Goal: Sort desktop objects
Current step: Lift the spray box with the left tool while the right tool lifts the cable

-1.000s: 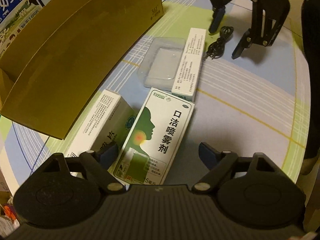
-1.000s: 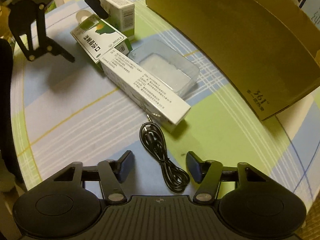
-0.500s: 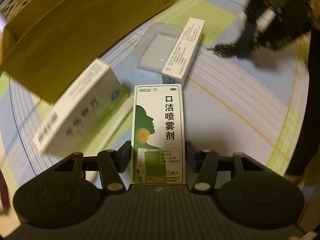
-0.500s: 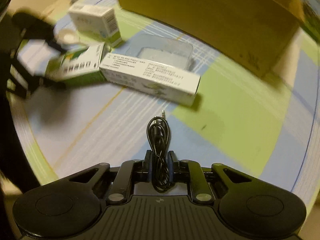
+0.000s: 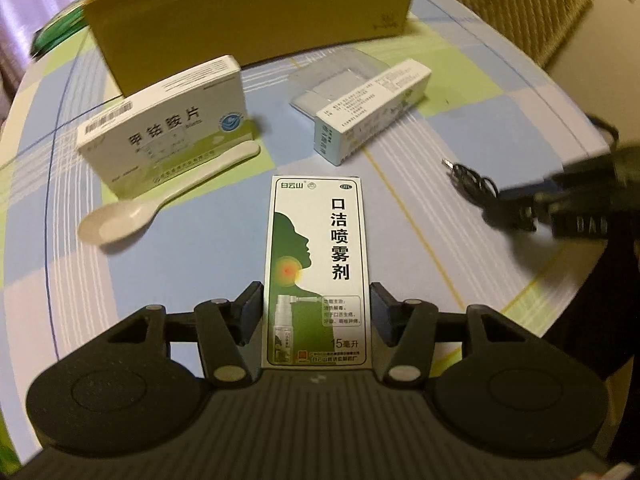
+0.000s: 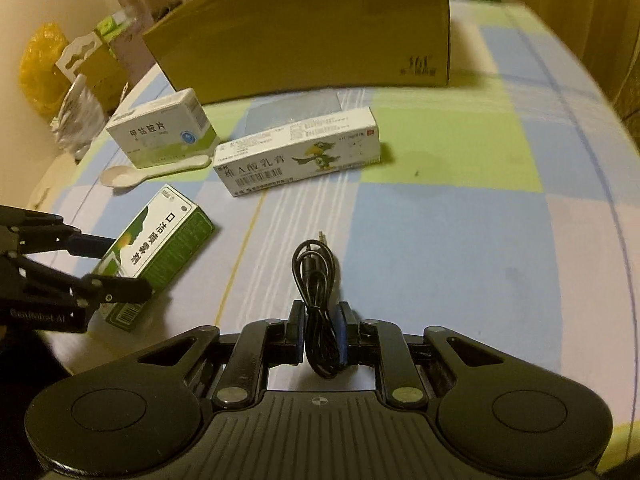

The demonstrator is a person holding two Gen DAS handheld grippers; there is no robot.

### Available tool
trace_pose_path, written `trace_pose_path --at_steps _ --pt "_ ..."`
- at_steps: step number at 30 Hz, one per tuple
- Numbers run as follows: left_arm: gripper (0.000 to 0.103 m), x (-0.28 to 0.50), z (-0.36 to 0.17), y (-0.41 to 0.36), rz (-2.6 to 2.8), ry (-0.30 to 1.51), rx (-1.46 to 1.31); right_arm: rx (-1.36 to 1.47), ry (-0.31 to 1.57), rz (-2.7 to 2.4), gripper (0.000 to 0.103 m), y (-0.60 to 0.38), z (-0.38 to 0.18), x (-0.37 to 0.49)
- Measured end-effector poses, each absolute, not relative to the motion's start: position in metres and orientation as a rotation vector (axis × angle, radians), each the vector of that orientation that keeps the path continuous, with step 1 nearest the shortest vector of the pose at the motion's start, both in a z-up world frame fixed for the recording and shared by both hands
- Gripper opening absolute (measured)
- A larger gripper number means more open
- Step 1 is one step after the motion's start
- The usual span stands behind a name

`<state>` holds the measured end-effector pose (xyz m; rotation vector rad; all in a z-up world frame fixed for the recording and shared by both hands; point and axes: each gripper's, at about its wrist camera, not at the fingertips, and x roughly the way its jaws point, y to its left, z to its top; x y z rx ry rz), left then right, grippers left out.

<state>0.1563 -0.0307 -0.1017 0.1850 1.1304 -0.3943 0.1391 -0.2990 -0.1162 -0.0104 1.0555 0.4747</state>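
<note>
- Left wrist view: the left gripper has its two fingers closed against the long sides of the green-and-white spray box, which lies flat and points away from the camera over the checked table.
- Right wrist view: the right gripper is pinched nearly closed on the coiled black cable; the plug end lies forward on the table near its front edge.
- Just beyond the spray box, toward the left edge, a white spoon lies along the foot of a white tablet box, touching it or nearly so.
- Toward the middle, a long white ointment box lies crosswise, with a clear plastic tray right behind it.
- Along the table's far edge stands a big brown cardboard box.
- Off the table's left edge, a yellow bag sits by the wall.
</note>
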Motion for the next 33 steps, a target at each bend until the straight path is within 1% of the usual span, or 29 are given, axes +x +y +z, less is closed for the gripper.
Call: trace_pose_path --at_steps 1,3,8,12,28,33 --pt "0.057 0.154 -0.101 -0.030 -0.387 1.125 0.162 -0.021 1.032 0.475 0.014 -0.296 -0.116 0.135" --pt "0.059 0.148 -0.099 -0.027 -0.369 1.109 0.123 -0.036 0.993 0.477 0.015 -0.293 -0.117 0.129" --pt "0.062 0.139 -0.095 -0.029 -0.345 1.062 0.123 -0.123 0.897 0.471 0.022 -0.286 -0.127 0.122" --pt "0.068 0.140 -0.093 -0.031 -0.346 1.044 0.111 -0.181 0.854 0.495 0.029 -0.277 -0.132 0.118" --pt "0.067 0.152 -0.104 -0.033 -0.308 1.065 0.111 -0.207 0.832 0.497 0.029 -0.272 -0.134 0.119" --pt "0.065 0.154 -0.103 -0.035 -0.296 1.069 0.120 -0.203 0.837 0.497 0.029 -0.271 -0.134 0.120"
